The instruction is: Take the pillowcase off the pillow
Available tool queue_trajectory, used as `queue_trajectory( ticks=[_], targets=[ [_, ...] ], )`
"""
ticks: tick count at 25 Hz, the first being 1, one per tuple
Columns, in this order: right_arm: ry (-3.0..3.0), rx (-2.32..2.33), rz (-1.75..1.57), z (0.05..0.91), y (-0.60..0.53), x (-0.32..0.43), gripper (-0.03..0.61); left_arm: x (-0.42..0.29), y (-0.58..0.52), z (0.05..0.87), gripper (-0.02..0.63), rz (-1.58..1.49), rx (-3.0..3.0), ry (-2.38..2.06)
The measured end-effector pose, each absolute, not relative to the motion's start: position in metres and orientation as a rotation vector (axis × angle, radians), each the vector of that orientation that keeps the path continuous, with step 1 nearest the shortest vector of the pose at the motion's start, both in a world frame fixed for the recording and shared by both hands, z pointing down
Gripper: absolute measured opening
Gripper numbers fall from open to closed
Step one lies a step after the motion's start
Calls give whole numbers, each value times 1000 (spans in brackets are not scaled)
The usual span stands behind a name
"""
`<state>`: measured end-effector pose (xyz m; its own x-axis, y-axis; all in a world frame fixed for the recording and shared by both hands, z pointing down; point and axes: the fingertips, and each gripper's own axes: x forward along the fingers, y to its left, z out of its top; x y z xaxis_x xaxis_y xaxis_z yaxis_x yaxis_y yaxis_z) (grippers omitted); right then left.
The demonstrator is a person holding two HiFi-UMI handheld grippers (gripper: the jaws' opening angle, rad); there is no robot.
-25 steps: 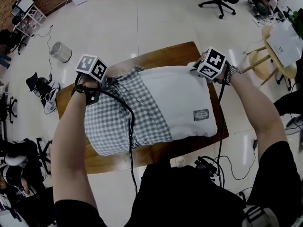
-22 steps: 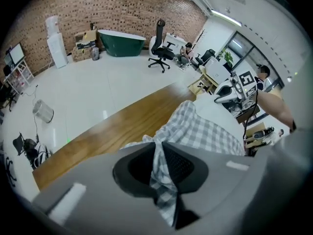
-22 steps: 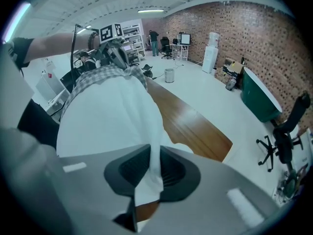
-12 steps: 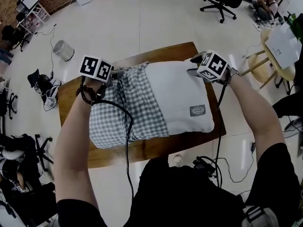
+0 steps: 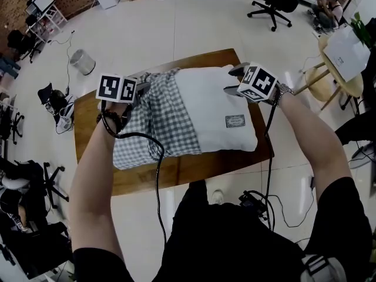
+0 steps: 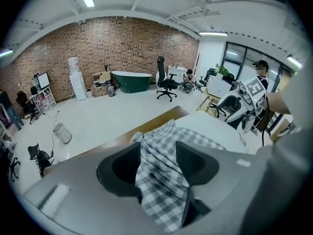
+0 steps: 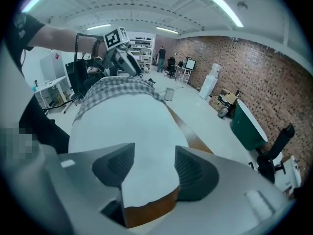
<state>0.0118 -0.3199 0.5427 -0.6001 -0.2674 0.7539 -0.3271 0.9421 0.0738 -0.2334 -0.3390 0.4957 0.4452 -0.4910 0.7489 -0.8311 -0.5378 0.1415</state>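
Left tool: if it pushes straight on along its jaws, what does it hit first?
Most likely the bunched grey-and-white checked fabric pillowcase: it lies between the jaws of the left tool, which have just been opening and stand apart. Depth is unclear, but nothing shows nearer.

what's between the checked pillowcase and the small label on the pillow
Only bare white pillow: nothing lies on that stretch between the pillowcase and the label. The head view shows it.

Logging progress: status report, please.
Left gripper, right gripper: jaws just opened, gripping nothing. Pillowcase between left jaws, pillow between right. Pillowcase partly on. Cable lies across pillowcase.
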Motion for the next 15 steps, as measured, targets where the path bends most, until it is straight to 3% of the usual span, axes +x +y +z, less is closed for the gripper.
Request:
queue_trajectory(
  ticks=[15],
  targets=[
    [-2309,296,-127,533,-210,-29,313,-186,-244,505,247,598,2218,-1337]
  ],
)
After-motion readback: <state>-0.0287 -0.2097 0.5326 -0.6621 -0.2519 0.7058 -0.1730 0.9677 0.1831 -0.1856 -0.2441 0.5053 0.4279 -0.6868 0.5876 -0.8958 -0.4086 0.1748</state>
